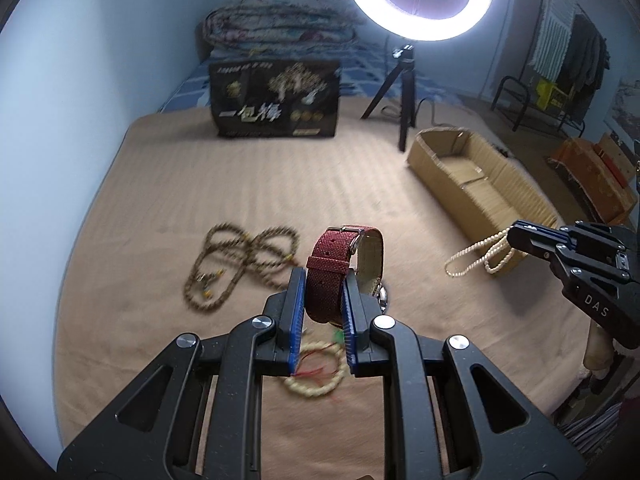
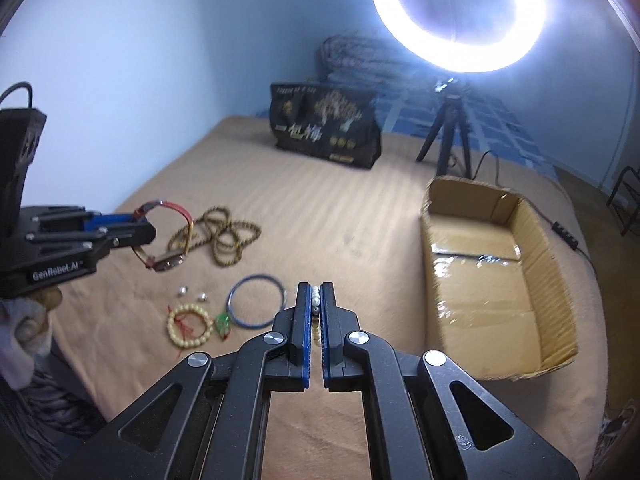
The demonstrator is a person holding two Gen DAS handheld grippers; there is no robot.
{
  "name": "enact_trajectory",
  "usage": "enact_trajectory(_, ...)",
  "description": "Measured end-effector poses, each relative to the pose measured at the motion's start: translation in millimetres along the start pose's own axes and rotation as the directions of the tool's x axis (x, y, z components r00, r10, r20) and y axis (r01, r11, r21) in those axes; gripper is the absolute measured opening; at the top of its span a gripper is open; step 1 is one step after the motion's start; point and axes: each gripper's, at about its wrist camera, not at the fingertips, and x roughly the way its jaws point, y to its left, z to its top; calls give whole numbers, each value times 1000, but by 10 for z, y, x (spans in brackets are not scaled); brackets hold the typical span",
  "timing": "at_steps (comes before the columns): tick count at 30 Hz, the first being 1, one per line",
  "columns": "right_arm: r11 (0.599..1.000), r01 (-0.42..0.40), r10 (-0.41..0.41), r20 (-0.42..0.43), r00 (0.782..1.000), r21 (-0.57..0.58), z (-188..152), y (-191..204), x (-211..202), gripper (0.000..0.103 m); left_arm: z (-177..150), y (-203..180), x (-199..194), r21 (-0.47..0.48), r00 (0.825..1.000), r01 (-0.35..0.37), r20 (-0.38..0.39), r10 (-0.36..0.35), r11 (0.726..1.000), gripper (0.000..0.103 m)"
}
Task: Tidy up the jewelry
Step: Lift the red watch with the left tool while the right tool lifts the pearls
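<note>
Left claw (image 1: 324, 312) clamped on red woven-strap wristwatch (image 1: 332, 268), lifted above tan bedspread (image 1: 200, 200); right claw (image 2: 316, 320) pinched together on white pearl bead strand (image 1: 480, 256), also off the bed. Cream bead bracelet (image 2: 189, 326), blue round bangle (image 2: 256, 306) and brown bead necklace (image 2: 224, 236) lie on bedspread. Open cardboard box (image 2: 552, 280) further right.

left claw (image 1: 324, 292) gripping red watch (image 1: 329, 264), beads (image 1: 476, 258) apparently pinched

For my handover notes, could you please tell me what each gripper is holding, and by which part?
The left gripper holds the red watch by its fabric strap. The right gripper pinches the pearl necklace by a short stretch of beads, the rest hanging loose.
</note>
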Motion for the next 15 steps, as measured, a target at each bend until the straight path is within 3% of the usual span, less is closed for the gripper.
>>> enact_trajectory(15,986,106,-125,142,982,132,265,-698,-518,3,447,-673,36,41,994,84,69,-87,996,16)
